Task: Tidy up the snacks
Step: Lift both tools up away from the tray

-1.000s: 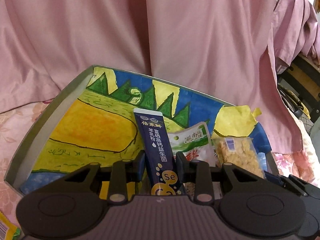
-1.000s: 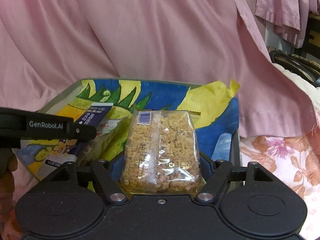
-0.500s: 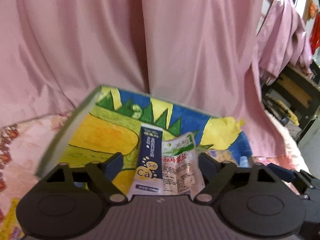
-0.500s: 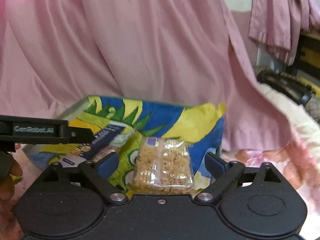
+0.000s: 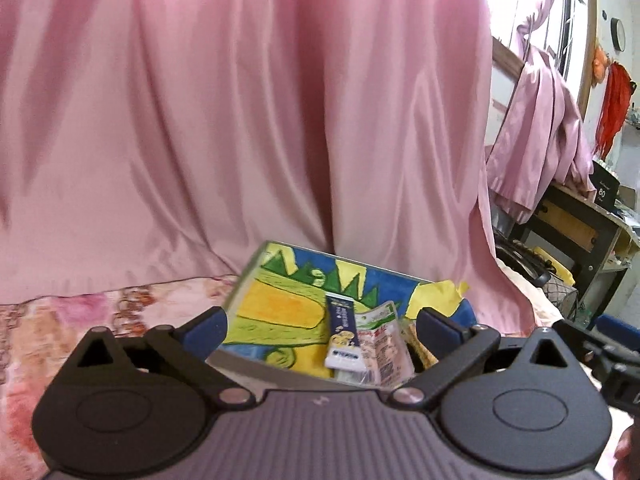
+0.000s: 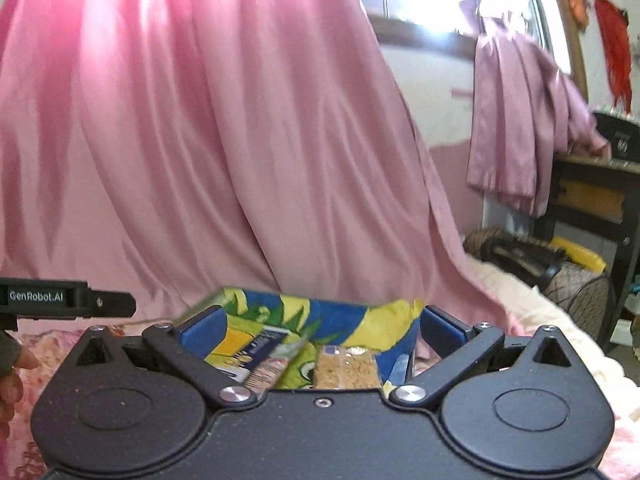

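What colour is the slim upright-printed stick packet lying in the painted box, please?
The stick packet is dark navy blue with yellow dots and a white end, clearest in the left wrist view.

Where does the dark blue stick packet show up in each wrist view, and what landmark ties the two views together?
Left wrist: dark blue stick packet lies in the painted box, lower centre, between the open fingers.
Right wrist: the packet lies lower centre-left, slanted, left of the clear crumble bag.
Shared landmark: the yellow paper flap on the box's right side.

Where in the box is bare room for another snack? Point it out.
Free: the box's left half, the painted yellow floor between the left wall and the blue stick pack. Crowded: the right side, where stick pack, white pouch and cereal bag lie close together.
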The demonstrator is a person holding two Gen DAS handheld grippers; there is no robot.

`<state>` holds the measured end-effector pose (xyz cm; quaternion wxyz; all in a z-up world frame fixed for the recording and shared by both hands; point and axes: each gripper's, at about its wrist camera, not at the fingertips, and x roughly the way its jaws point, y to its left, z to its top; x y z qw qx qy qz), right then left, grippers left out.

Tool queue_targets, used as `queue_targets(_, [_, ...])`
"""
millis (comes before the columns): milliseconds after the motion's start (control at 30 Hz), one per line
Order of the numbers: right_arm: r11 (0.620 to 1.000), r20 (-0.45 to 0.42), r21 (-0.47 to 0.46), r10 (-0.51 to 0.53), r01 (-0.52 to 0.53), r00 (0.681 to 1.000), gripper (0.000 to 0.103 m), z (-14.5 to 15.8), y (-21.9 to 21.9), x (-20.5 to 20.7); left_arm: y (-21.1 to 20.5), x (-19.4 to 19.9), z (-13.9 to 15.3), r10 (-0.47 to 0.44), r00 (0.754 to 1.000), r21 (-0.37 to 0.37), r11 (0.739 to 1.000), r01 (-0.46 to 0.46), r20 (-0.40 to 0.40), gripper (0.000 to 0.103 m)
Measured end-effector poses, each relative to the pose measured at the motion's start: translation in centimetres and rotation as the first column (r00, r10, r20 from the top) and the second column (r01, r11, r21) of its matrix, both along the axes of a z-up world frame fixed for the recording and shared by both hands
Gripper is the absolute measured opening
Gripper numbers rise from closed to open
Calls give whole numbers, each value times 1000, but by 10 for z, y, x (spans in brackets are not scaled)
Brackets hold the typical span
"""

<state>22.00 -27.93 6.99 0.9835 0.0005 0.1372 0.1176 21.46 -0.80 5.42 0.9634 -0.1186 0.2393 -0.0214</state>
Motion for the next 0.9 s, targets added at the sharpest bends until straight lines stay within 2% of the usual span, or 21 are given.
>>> queue_targets(233, [1000,85,-6,9,-8,996,102,12,11,-68,12,-69,13,4,997,54,999,-8,73,103])
queue_targets(400, [1000,96,-6,16,-15,995,102,6,18,-110,23,-106,10,13,996,78,997,-19,83,103])
queue_targets(567, [999,62,-27,19,-18,998,102,-12,27,-139,33,-131,-4,23,998,95,995,-29,57,103])
queue_targets(900, [998,-64,-46,33,-36,997,102,-50,40,-163,49,-160,-36,69,998,82,994,-68,-12,103])
